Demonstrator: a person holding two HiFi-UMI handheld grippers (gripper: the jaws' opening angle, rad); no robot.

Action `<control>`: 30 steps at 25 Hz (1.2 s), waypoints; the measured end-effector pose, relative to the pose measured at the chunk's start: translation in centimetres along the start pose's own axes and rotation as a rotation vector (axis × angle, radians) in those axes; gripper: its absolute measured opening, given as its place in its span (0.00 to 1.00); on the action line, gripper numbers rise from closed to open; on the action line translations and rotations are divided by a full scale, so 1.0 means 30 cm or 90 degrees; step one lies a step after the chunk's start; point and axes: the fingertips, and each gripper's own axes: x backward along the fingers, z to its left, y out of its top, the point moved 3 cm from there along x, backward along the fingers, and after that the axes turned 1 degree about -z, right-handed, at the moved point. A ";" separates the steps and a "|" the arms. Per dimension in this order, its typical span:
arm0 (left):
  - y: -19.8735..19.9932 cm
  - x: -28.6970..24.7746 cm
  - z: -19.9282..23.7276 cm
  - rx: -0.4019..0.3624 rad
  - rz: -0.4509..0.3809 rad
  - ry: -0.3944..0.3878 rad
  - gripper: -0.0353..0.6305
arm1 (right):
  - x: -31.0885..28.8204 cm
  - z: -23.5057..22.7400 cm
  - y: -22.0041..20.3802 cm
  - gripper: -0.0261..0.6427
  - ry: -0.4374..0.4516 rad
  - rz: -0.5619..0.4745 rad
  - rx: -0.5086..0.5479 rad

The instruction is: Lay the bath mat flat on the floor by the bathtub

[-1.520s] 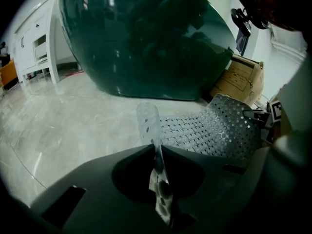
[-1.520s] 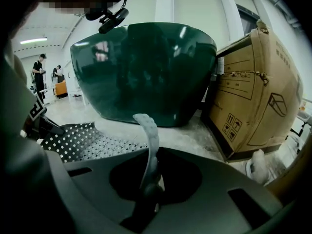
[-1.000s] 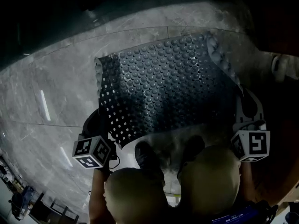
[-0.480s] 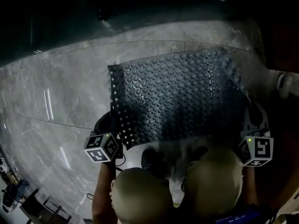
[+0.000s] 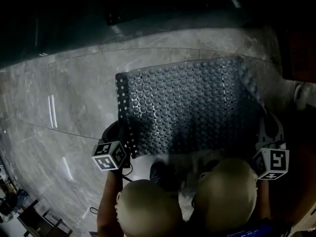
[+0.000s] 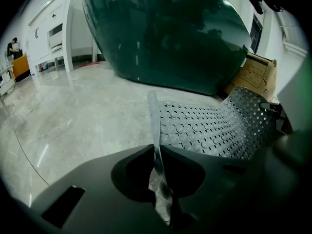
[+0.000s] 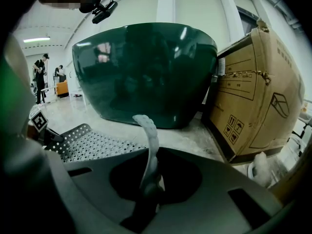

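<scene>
A grey rubber bath mat (image 5: 190,105) with round studs and small holes hangs spread between my two grippers, low over the marble floor (image 5: 74,98). The left gripper (image 5: 123,144) is shut on the mat's near left edge, which stands pinched upright between its jaws (image 6: 158,165). My right gripper (image 5: 264,132) is shut on the near right edge, whose strip (image 7: 148,150) curls up from the jaws. The dark green bathtub (image 7: 146,72) rises just beyond the mat (image 6: 209,126); the same tub (image 6: 165,33) fills the left gripper view.
A cardboard box (image 7: 253,91) stands right of the tub. A white object (image 5: 302,95) lies on the floor at far right. The person's knees (image 5: 224,191) and dark shoes (image 5: 160,174) are just behind the mat. Distant furniture and people appear at far left (image 7: 41,77).
The mat has come down and flattened out, its far edge settling toward the tub; both grippers have dropped lower and slightly right while still holding it.
</scene>
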 end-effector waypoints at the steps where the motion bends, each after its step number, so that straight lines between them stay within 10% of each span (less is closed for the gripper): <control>1: -0.003 0.000 0.003 0.000 -0.001 0.002 0.11 | 0.002 -0.002 0.000 0.08 0.000 -0.001 0.001; 7: 0.002 -0.011 0.012 -0.008 -0.021 0.005 0.12 | 0.003 -0.007 0.000 0.08 0.003 -0.011 -0.001; 12: 0.064 0.053 0.001 0.044 -0.078 -0.022 0.37 | 0.005 -0.009 0.002 0.08 0.005 -0.014 -0.006; 17: 0.164 0.147 -0.019 0.028 -0.151 -0.014 0.25 | 0.003 -0.010 -0.001 0.08 0.004 -0.014 -0.008; 30: 0.021 -0.078 -0.038 0.012 -0.028 -0.051 0.16 | -0.012 -0.050 -0.017 0.09 -0.011 -0.015 -0.009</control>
